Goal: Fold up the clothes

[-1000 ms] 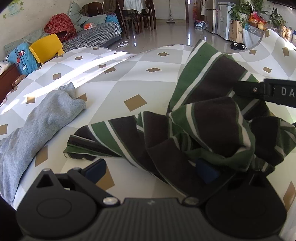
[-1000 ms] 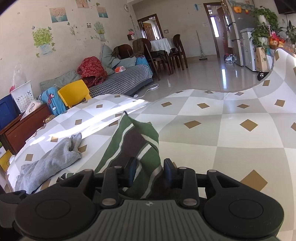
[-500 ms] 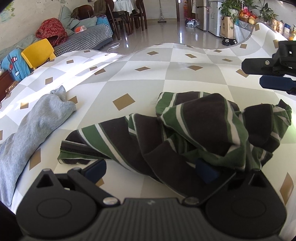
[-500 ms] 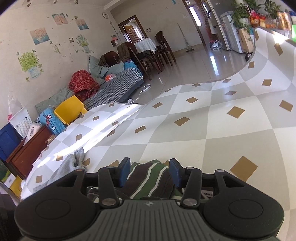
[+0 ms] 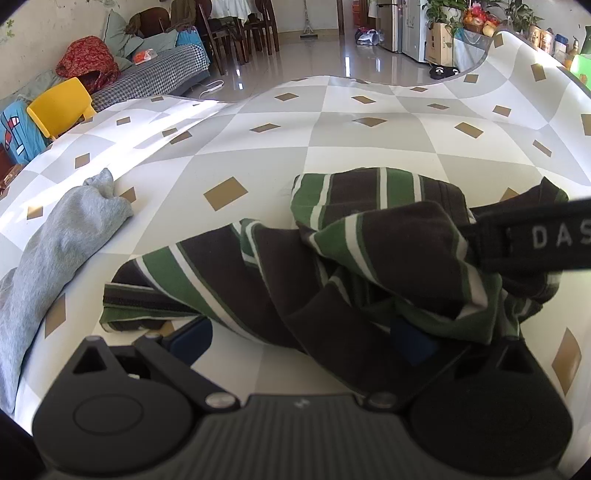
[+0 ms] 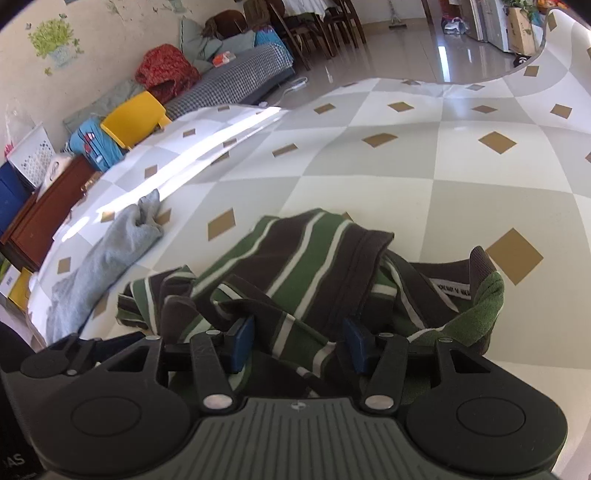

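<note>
A green, brown and white striped garment (image 5: pixel 369 258) lies crumpled in a heap on the checkered tablecloth (image 5: pixel 332 147). My left gripper (image 5: pixel 301 341) is open and low at the heap's near edge, with cloth draped over its right finger. My right gripper (image 6: pixel 298 345) is over the striped garment (image 6: pixel 303 266), and its jaws are opening. Folds lie loose between the blue pads (image 6: pixel 240 343), which do not press on them. One of its black fingers (image 5: pixel 524 236) reaches across the heap from the right in the left wrist view. The collar with its label (image 6: pixel 450 291) faces up.
A grey garment (image 5: pixel 55 251) lies stretched along the table's left side, also in the right wrist view as the grey garment (image 6: pixel 107 258). Beyond the table's far edge are a yellow chair (image 5: pixel 59 107), a sofa (image 5: pixel 155 74) and dining chairs (image 5: pixel 240 33).
The right gripper let go of the raised striped garment, which dropped into a heap on the table. That gripper then tipped down over the heap with its jaws wider. The left gripper barely moved.
</note>
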The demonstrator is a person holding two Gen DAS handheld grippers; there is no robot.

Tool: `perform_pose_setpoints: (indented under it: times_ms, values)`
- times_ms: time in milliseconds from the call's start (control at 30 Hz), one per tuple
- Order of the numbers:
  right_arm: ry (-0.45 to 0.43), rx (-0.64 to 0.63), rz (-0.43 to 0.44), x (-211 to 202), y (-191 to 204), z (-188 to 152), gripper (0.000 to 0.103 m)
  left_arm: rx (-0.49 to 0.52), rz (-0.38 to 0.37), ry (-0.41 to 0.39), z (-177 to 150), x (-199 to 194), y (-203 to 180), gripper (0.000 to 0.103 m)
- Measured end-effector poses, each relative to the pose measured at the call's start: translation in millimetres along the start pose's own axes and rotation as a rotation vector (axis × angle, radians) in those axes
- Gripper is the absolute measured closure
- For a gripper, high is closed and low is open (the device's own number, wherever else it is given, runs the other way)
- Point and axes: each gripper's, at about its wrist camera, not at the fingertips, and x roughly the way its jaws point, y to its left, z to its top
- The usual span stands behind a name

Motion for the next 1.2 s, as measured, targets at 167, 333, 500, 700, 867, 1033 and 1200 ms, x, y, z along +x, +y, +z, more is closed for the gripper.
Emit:
perform_pose_setpoints:
  times_ms: [167, 333, 500, 700, 867, 1033, 1200]
  values:
    - [0.011, 0.005, -0.011, 11, -2, -6, 0.055, -0.002, 0.002, 0.015, -1, 3, 0, 0.000]
    - [-0.002, 0.013, -0.019, 11, -3, -7, 0.066, -0.015, -0.004, 0.021, -2, 3, 2, 0.000]
    - [-0.051, 0.014, -0.034, 6, -3, -5, 0.083, -0.013, 0.000, 0.016, -2, 1, 2, 0.000]
    - [-0.237, -0.042, -0.024, -21, 3, 4, 0.096, -0.022, -0.003, 0.021, -2, 1, 3, 0.000]
    - [-0.360, -0.050, -0.046, -42, 5, 12, 0.096, -0.022, -0.001, 0.021, -2, 0, 3, 0.000]
    - [-0.327, -0.034, 0.013, -43, 4, 13, 0.093, -0.022, 0.004, 0.020, -2, 0, 3, 0.000]
    - [-0.231, -0.041, 0.075, -32, 8, 9, 0.063, -0.025, 0.005, 0.021, -1, 1, 3, 0.000]
